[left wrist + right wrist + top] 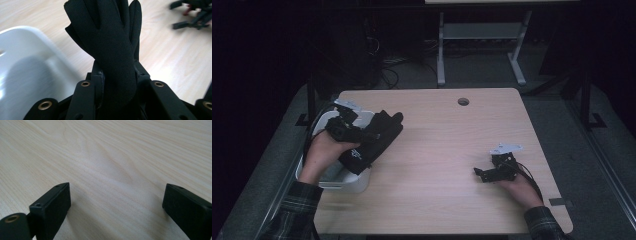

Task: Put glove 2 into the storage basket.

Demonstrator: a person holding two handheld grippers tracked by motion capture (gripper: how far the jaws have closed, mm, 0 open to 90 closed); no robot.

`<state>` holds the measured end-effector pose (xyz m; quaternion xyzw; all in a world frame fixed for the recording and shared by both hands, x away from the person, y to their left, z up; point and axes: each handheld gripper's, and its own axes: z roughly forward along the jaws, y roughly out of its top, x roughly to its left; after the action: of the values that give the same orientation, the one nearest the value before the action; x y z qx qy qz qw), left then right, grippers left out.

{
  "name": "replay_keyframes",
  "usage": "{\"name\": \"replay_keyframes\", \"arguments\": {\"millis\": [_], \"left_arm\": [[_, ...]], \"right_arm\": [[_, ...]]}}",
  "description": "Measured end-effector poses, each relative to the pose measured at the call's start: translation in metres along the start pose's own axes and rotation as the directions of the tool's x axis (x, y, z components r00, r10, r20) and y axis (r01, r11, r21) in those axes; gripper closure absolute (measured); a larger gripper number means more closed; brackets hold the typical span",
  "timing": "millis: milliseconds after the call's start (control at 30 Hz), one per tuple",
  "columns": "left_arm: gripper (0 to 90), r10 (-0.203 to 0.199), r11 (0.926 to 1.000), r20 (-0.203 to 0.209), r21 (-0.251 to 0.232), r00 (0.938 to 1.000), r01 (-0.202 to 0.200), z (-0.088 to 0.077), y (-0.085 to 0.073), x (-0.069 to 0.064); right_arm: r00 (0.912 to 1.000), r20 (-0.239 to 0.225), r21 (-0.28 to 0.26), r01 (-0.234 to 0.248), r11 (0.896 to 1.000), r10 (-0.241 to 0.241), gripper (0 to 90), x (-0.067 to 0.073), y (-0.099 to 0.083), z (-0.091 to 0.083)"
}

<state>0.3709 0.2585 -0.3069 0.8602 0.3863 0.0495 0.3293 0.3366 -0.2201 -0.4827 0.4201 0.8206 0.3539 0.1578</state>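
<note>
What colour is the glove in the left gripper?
Black, a plain glove; the left gripper view shows it best.

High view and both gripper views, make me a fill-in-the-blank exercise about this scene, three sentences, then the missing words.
1. The left gripper is shut on a black ____.
2. The white bin sits at the table's ____ edge in the high view.
3. The right gripper rests over bare wood with its jaws ____.

Missing words: glove; left; open
</note>
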Motion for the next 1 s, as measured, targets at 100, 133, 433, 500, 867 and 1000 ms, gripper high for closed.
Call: {"name": "replay_keyframes", "arguments": {"millis": [100, 133, 433, 500, 867, 1000], "left_arm": [[68.5, -0.042, 0.9991, -0.033, -0.003, 0.9986, 0.042, -0.011, -0.009, 0.016], [68.6, -0.057, 0.9983, -0.041, -0.006, 0.9975, 0.057, -0.013, -0.013, 0.022], [68.5, -0.189, 0.9819, -0.077, -0.016, 0.9789, 0.188, -0.025, -0.048, 0.066], [68.5, -0.21, 0.9777, -0.072, -0.009, 0.975, 0.21, -0.022, -0.053, 0.072], [55.7, -0.213, 0.9764, -0.115, 0.014, 0.9703, 0.216, 0.007, -0.073, 0.096], [35.1, -0.192, 0.9812, -0.156, -0.005, 0.9691, 0.193, 0.006, -0.073, 0.097]], "right_arm": [[1.0, 0.0, 0.0, 0.0, 1.0, 0.0, 7.8, 0.0, 0.0, 0.0], [1.0, 0.0, 0.0, 0.0, 1.0, 0.0, 7.8, 0.0, 0.0, 0.0], [1.0, 0.0, 0.001, 0.001, 1.0, -0.001, 7.8, 0.0, 0.0, 0.0], [1.0, 0.002, 0.001, 0.001, 1.0, -0.001, 7.8, 0.0, 0.0, 0.0], [1.0, 0.0, 0.002, 0.001, 1.0, -0.001, 7.8, 0.0, 0.0, 0.0], [1.0, 0.0, 0.002, -0.001, 1.0, 0.001, 7.8, 0.0, 0.0, 0.0]]}}
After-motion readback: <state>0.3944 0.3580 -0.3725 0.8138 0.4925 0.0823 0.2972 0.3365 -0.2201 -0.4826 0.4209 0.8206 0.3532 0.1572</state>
